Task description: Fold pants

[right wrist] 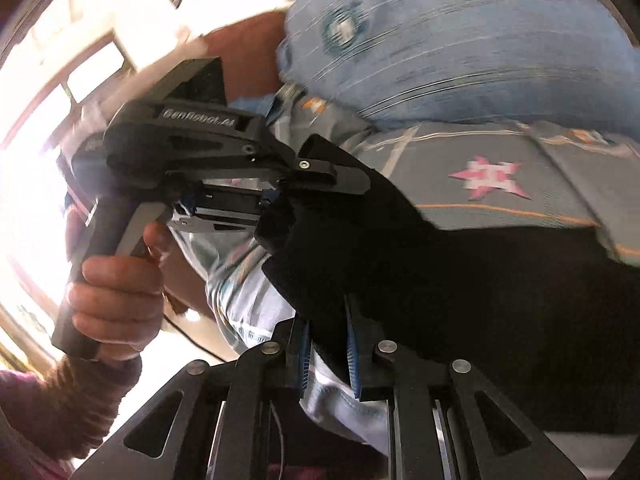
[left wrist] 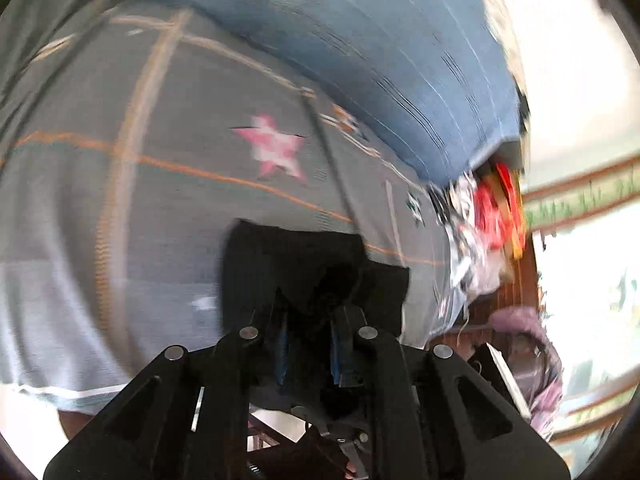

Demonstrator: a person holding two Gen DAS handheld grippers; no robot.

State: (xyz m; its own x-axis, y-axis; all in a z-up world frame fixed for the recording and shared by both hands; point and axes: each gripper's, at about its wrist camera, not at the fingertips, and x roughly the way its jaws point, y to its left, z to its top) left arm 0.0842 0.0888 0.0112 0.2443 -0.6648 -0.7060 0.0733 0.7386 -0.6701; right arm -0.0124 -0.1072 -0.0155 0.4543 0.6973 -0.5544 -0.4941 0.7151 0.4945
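So the black pants [right wrist: 460,264] are lifted off the bed, stretched between both tools. Right gripper [right wrist: 328,354] is clamped on one edge of the cloth; left gripper [right wrist: 316,184] is pinching the other, held by a hand [right wrist: 116,292] in a purple sleeve [right wrist: 56,408]. Underneath is a grey sheet [left wrist: 160,200] with a pink star [left wrist: 276,148], and a blue pillow [left wrist: 360,40] lies by bright windows.

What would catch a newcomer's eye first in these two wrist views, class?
Probably the black pants, pinched between both grippers and stretched across the middle of the right wrist view; the left gripper grips one edge, the right gripper another. Next comes the pink star printed on the grey bedsheet, with a blue striped pillow behind it.
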